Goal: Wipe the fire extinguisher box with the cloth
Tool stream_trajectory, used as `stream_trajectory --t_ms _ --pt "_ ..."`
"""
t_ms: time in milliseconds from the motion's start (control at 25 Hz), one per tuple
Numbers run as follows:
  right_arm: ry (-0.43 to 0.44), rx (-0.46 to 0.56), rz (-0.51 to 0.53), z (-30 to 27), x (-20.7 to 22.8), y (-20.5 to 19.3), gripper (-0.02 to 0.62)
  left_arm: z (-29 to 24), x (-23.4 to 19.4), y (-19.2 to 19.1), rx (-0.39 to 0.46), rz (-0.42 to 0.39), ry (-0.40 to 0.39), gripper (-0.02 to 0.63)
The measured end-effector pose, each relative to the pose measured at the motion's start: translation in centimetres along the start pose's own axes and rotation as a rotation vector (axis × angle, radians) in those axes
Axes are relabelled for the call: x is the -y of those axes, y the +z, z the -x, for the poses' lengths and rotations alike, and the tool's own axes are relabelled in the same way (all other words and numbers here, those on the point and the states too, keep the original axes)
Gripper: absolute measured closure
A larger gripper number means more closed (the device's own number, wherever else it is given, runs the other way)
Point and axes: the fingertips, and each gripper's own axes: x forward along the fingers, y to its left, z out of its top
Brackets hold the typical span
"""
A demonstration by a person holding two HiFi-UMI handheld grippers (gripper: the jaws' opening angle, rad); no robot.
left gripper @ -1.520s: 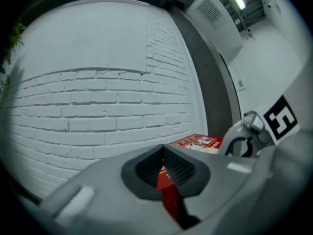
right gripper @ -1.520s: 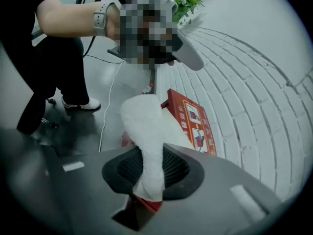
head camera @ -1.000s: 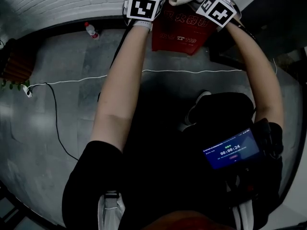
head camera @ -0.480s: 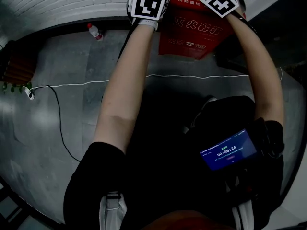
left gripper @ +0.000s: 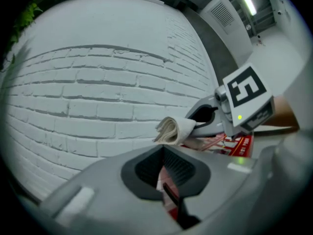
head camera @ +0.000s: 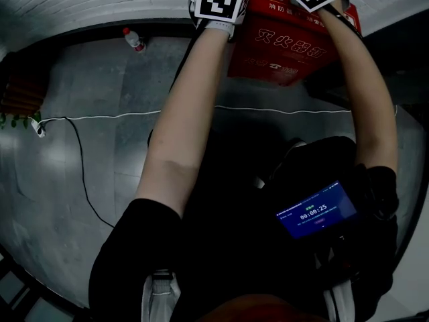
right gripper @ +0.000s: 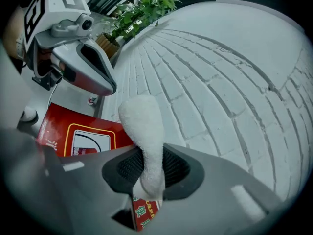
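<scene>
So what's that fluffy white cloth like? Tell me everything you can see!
The cloth is white and fuzzy, like a small towel, folded into a thick roll. The right gripper pinches it around the middle, so one rounded end sticks out past the jaws. It sits near the top of the red box, in front of a brick wall. I can't tell if it touches the box.

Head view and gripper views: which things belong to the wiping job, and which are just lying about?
Job: cloth, clamped in right gripper; fire extinguisher box.
Lying about: bottle by the wall; white cable on the floor; potted plant.
</scene>
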Motion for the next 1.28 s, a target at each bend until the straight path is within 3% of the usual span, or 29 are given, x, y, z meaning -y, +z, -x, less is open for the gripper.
stream_trajectory --t_ms 800,960,1280 --pt "0.16 -0.043 0.052 -0.4 -4.1 0.1 0.511 -1.2 -0.3 -0.3 -0.018 -0.025 0.017 0.603" --pt "0.187 -0.051 0.062 -0.6 -4.8 0.1 0.511 0.1 1.3 -0.3 -0.038 -0.029 -0.024 0.603" --pt "0.198 -0.058 0.142 1.9 -7.3 0.1 0.511 2.5 3.5 0.2 -0.045 -0.116 0.002 0.603"
